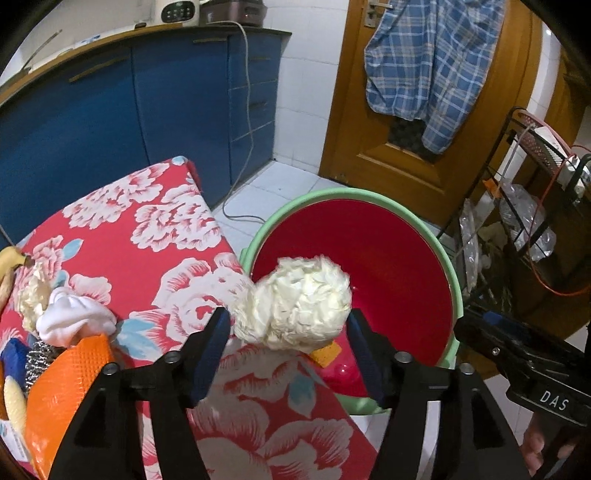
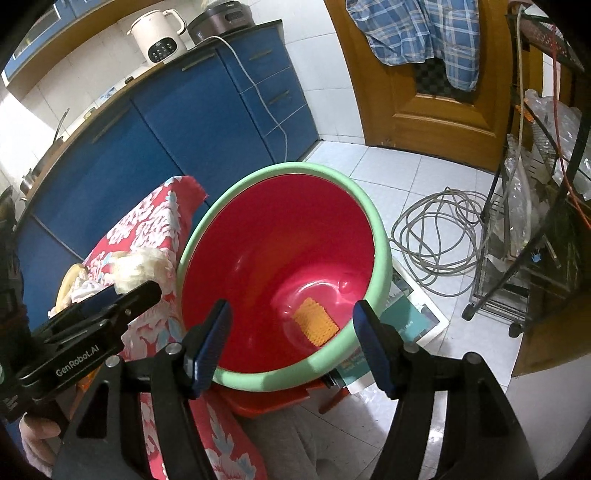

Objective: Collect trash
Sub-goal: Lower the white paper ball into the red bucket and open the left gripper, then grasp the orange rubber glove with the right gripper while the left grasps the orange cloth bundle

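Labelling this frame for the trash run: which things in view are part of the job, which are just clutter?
Job:
- crumpled paper wad, between the open left gripper fingers, over the bin's edge
- red bin with green rim
- orange sponge lying in the bin
- right gripper, open, empty

Lying about:
- coiled cable on the floor
- kettle
- plaid shirt on the door
- wire rack

A crumpled, cream-white paper wad (image 1: 295, 301) sits between the parted blue pads of the left gripper, over the edge where the flowered red surface meets the basin; the left pad touches it or nearly so, the right pad stands clear. The basin (image 2: 380, 236), red inside with a pale green rim, stands tilted just beside that surface. At its bottom lies a small orange textured piece (image 2: 316, 325), flat against the red wall.
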